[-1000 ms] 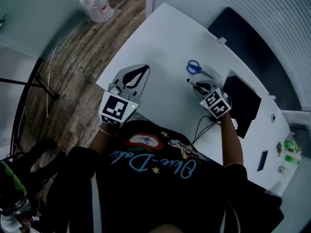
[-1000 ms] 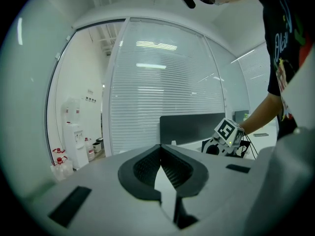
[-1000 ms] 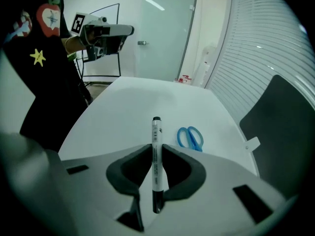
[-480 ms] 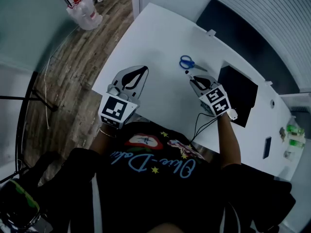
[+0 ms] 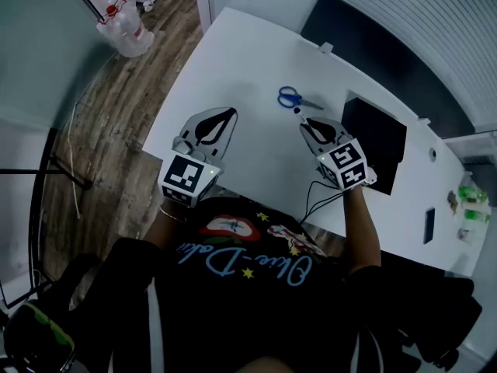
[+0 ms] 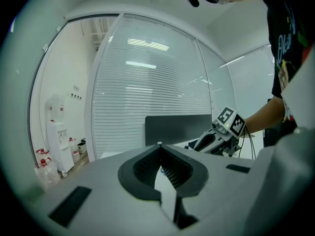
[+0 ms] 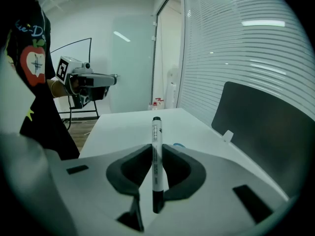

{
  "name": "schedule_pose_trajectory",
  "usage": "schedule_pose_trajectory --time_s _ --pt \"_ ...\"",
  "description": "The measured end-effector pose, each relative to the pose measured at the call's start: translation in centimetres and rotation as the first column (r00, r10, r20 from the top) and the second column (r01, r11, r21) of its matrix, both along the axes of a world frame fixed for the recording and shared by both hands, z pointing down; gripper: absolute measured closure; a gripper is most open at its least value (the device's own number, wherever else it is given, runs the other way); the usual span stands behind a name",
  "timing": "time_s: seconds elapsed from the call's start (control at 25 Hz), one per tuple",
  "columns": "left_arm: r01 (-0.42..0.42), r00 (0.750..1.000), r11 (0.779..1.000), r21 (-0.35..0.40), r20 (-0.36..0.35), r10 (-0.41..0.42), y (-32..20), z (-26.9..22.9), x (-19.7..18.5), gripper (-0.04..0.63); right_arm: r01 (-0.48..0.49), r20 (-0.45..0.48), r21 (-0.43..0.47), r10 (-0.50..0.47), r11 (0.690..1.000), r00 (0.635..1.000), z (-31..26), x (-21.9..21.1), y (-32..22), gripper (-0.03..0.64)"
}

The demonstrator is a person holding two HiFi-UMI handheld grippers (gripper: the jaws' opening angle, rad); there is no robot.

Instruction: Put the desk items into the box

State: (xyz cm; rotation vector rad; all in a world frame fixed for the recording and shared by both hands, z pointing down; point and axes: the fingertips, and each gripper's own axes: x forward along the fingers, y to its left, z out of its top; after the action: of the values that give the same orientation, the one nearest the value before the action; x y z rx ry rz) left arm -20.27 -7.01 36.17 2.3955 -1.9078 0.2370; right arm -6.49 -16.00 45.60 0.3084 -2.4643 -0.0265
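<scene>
My right gripper is shut on a white marker pen with black ends, which stands along the jaws and pokes out past the tips. In the head view this right gripper hovers over the white desk, just short of blue-handled scissors lying flat. A black box sits on the desk to its right. My left gripper hangs over the desk's near left edge, shut with nothing in it; its tips meet in the left gripper view.
A dark upright panel stands behind the desk's far edge. Water bottles sit on the wooden floor at the far left. A dark flat device and green items lie at the desk's right end. A cable trails from the right gripper.
My right gripper has risen from the desk and rolled, still holding the pen. The left gripper has drifted slightly.
</scene>
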Motion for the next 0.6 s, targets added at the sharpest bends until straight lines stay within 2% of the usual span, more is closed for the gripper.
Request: schedule_pose_trajectory --time_s 0.28,0.48,0.6 --pt "-0.049 0.999 0.999 -0.006 0.012 0.049 -1.0 -0.2 1.4 0.588 -0.061 0.074 0.022 0.06 0.998 0.996 -2.5 0.9 -0.1 0.543" --pt "-0.077 0.997 0.997 -0.007 -0.028 0.077 -1.4 -0.4 2.2 0.588 -0.095 0.128 0.019 0.092 0.995 0.987 -4.0 1.3 0.2 0.543" --pt "-0.084 0.996 0.996 0.002 -0.008 0.084 -1.7 -0.6 2.1 0.588 -0.118 0.152 0.017 0.114 0.993 0.982 -4.5 1.8 0.3 0.543"
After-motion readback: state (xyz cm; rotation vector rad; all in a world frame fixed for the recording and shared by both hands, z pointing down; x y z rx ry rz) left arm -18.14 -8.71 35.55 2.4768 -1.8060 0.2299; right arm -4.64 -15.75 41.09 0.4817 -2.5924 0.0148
